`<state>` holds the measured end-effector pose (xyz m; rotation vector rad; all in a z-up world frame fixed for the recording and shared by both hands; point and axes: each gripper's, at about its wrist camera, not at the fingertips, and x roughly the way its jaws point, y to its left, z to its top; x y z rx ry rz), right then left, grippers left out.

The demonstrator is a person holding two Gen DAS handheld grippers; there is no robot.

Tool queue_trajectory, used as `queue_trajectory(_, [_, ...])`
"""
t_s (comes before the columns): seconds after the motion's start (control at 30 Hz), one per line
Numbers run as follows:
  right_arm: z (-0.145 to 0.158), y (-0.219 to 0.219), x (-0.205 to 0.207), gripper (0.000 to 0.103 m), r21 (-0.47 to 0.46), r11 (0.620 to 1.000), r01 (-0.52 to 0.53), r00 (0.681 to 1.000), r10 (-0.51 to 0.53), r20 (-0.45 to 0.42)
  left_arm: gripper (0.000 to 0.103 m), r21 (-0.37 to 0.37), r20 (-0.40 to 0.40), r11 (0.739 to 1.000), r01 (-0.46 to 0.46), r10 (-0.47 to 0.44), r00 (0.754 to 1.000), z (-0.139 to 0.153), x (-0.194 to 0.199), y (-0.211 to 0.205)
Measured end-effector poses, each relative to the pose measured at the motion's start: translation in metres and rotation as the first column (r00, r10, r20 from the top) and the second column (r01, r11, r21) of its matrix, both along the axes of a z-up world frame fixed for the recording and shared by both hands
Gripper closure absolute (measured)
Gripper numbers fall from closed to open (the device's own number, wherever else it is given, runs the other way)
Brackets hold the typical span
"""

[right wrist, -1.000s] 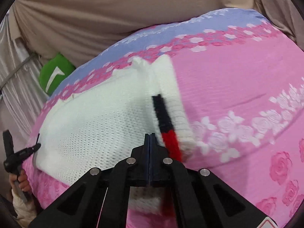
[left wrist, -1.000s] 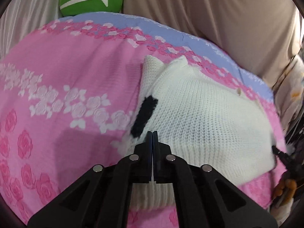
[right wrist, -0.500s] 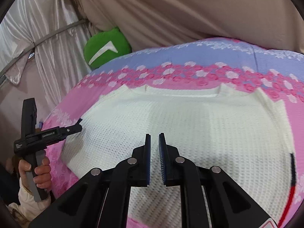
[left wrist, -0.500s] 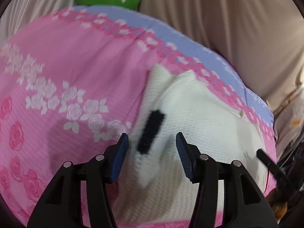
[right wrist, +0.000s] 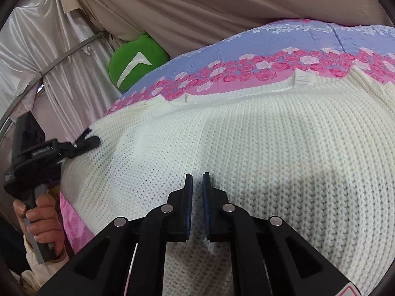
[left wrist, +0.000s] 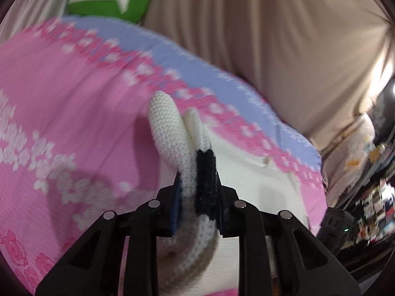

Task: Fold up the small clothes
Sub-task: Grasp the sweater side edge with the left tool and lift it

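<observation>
The left gripper [left wrist: 197, 197] pinches the white knit sweater [right wrist: 246, 148] by its black-trimmed edge, apparently to fold it, while the right gripper [right wrist: 197, 192], jaws nearly together and holding nothing, hovers above the sweater spread near the bedspread's [right wrist: 321, 37] far edge.

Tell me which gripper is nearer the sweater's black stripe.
Left. The left gripper is clamped on the sweater at the black stripe; the right gripper hovers over plain knit.

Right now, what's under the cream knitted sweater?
The cream knitted sweater lies on the pink rose-print bedsheet, which shows around its edges. Anything beneath its middle is covered and cannot be seen.
</observation>
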<state>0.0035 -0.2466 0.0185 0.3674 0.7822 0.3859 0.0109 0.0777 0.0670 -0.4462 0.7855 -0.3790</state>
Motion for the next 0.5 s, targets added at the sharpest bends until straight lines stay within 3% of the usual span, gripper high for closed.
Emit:
queue_trajectory(0.13, [0.005, -0.021, -0.031, 0.084, 0.047, 0.998, 0.030, 0.999, -0.031, 0.030, 0.082, 0.063, 0.128, 0.989, 0.134, -0.141, 0.982, 0.043, -0.017, -0.067])
queue_trajectory(0.27, [0.007, -0.058, -0.070, 0.081, 0.066, 0.993, 0.093, 0.994, -0.096, 0.043, 0.082, 0.128, 0.175, 0.944, 0.303, -0.322, 0.930, 0.057, -0.032, -0.152])
queue_trajectory(0.37, [0.009, -0.088, -0.099, 0.080, 0.035, 0.984, 0.172, 0.984, -0.174, 0.046, 0.082, 0.167, 0.147, 0.895, 0.414, -0.437, 0.887, 0.044, -0.040, -0.218])
queue_trajectory(0.5, [0.002, -0.126, -0.129, 0.079, 0.016, 0.961, 0.276, 0.961, -0.276, 0.012, 0.081, 0.215, -0.008, 0.826, 0.522, -0.533, 0.846, -0.014, -0.038, -0.298])
